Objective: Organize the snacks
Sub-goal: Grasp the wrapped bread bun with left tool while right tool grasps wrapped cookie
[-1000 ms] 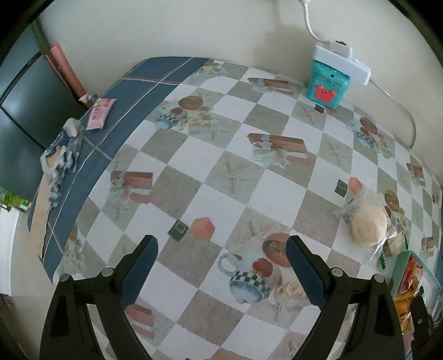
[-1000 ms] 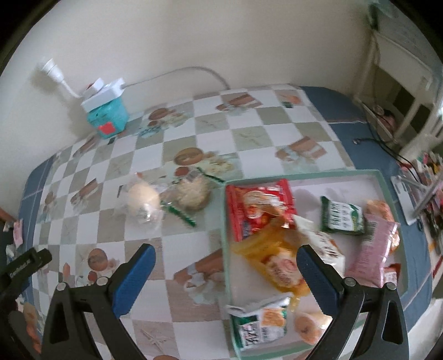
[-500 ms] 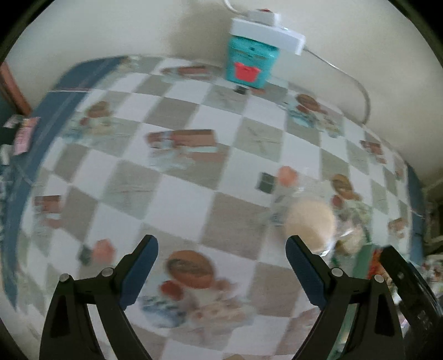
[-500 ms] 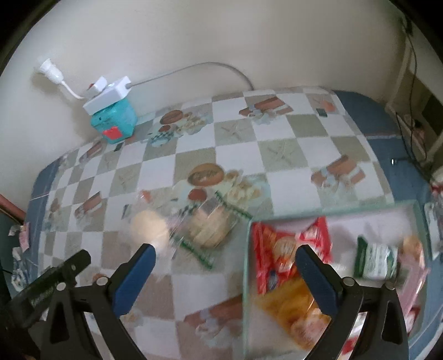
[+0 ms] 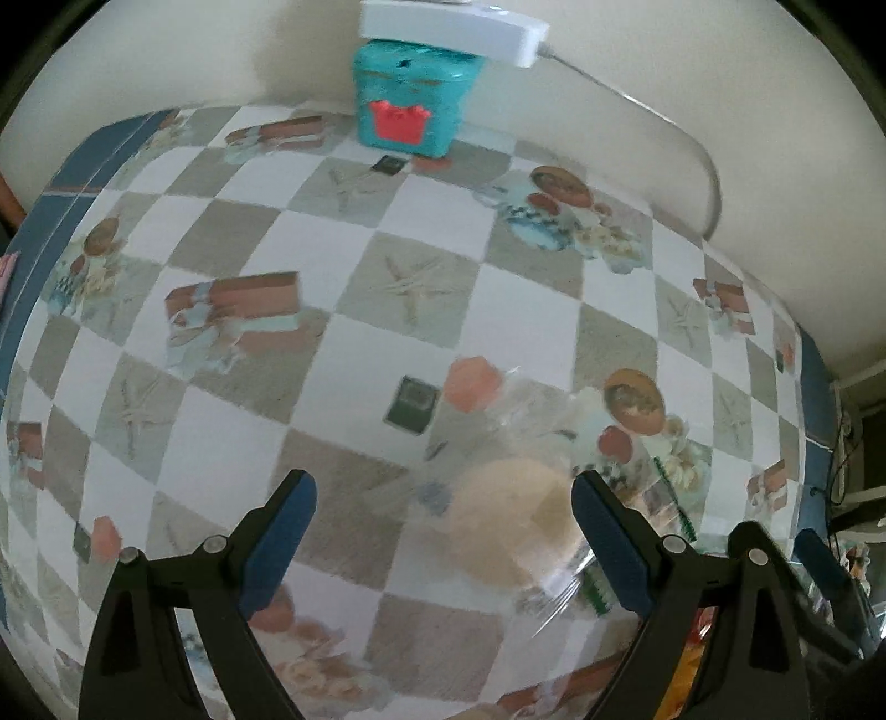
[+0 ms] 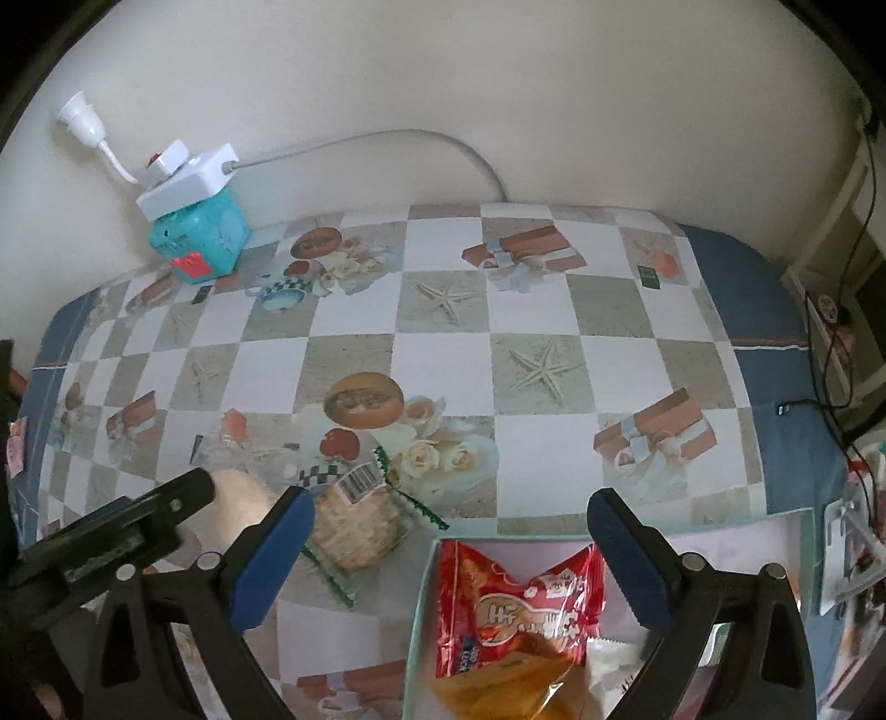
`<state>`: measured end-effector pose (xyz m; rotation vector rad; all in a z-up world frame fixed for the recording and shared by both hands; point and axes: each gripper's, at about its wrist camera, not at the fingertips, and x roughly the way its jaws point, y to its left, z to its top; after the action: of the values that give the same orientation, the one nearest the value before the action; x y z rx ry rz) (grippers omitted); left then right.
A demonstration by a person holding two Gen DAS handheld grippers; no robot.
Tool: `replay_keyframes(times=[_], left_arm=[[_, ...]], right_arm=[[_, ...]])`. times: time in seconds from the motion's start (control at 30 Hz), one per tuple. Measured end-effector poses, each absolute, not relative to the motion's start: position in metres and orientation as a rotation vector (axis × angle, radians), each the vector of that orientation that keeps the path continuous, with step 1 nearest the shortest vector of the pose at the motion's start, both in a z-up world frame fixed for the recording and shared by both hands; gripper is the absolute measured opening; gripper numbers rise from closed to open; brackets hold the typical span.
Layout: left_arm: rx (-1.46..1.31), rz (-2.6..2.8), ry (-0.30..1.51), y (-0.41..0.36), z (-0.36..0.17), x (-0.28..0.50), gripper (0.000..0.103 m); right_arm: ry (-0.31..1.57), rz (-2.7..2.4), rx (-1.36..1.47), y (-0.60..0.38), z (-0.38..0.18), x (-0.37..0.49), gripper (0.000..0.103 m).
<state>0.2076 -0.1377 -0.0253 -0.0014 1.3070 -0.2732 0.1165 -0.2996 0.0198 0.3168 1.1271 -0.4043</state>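
A pale round bun (image 5: 509, 531) in clear wrap lies on the checked tablecloth. My left gripper (image 5: 443, 526) hangs open over it, the bun showing between the fingers and closer to the right pad (image 5: 603, 543), with no pad pressing it. In the right wrist view the bun (image 6: 238, 504) is partly hidden behind a left finger (image 6: 138, 515). Beside it lies a wrapped biscuit cake (image 6: 360, 526) with green twist ties. My right gripper (image 6: 451, 554) is open and empty above the tray's far rim (image 6: 498, 537), where a red packet (image 6: 509, 603) and an orange packet (image 6: 515, 687) lie.
A teal box (image 5: 412, 105) carrying a white power strip (image 5: 454, 27) stands at the wall, its cable (image 6: 415, 135) curving along the table's back edge. A blue cloth border (image 6: 736, 288) runs along the right side, with shelves and wires (image 6: 836, 354) past it.
My left gripper has swept right across the table and now sits over the bun. The right gripper has shifted towards the table's middle, so the tray has slid to the bottom of its view. Both stay open.
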Motion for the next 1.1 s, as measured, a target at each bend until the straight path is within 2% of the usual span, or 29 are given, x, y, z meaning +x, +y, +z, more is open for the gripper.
replay_keyframes(times=[0.23,0.6,0.9,0.97,1.1], left_arm=[[0.011,-0.274,1.344,-0.144,-0.038,0.208,0.094],[0.044,-0.200,1.397,-0.103,-0.053,0.204,0.094],[0.038,-0.179,1.387,-0.078,-0.061,0.196,0.092],[0.028,-0.181,1.379,-0.075,-0.058,0.194,0.087],[0.029,-0.181,1.363,-0.068,-0.051,0.188,0.062]], right_arm=[[1.148,-0.367,0.290,-0.302,0.013,0.120,0.098],[1.235,-0.240,0.152,-0.264,-0.007,0.138,0.097],[1.318,-0.183,0.065,-0.243,-0.034,0.154,0.089],[1.327,-0.174,0.069,-0.243,-0.036,0.156,0.086],[1.332,-0.160,0.072,-0.241,-0.039,0.158,0.083]])
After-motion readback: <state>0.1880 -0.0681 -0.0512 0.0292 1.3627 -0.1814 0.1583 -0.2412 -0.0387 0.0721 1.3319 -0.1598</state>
